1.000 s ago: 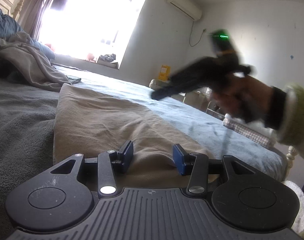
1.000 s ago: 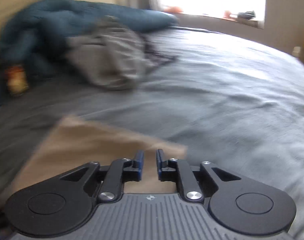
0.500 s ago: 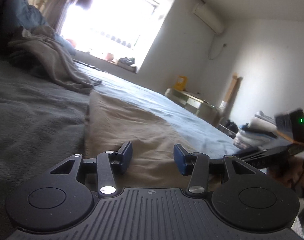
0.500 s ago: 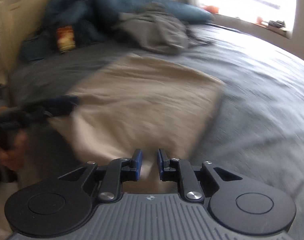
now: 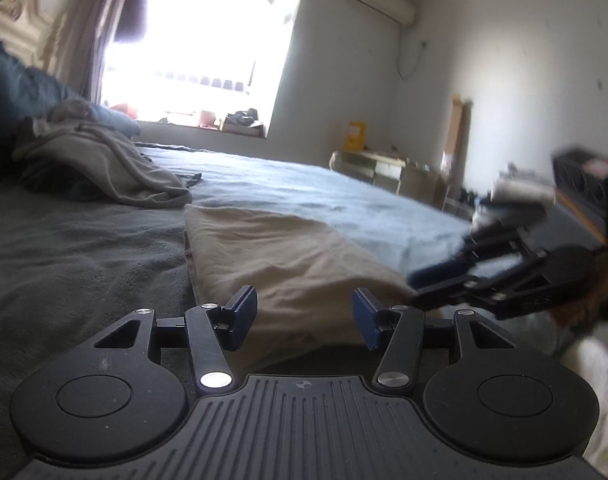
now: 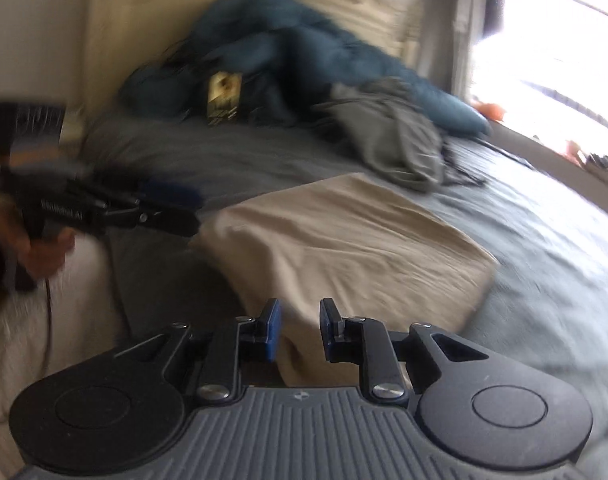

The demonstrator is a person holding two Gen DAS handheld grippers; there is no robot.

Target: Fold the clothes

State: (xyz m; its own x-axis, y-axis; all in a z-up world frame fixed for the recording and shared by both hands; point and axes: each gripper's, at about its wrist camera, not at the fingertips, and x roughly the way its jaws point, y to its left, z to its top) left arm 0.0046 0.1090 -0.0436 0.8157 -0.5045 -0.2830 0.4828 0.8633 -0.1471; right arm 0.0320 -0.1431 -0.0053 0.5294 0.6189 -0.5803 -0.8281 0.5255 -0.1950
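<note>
The left wrist view shows the left gripper (image 5: 304, 318) low over the bed (image 5: 83, 264), its two blue fingers spread wide with nothing between them. Just ahead of those fingers lies the tan cloth (image 5: 279, 264). It is a flat, soft rectangle with small wrinkles, and its near edge looks thick, like layers stacked up. So it seems folded at least once. I cannot tell if more folds are wanted or if this piece is done.

In the right wrist view the right gripper (image 6: 297, 330) has its fingers a little apart and they hold nothing. The near corner of the tan cloth sits right in front of the gap between them. The other gripper pokes in from the left side, near the far-left corner of the cloth.

Both tools are at the near edge, so I think this is either a grab for one more fold, or a let-go after a fold. If one more fold is wanted, each gripper must pinch all the layers at a corner and lift evenly, since the cloth is floppy.

Far beyond the fingers lies a crumpled grey garment (image 6: 400, 152), limp and bunched, beside a puffy blue blanket (image 6: 304, 52). The bed cover is fuzzy grey.
</note>
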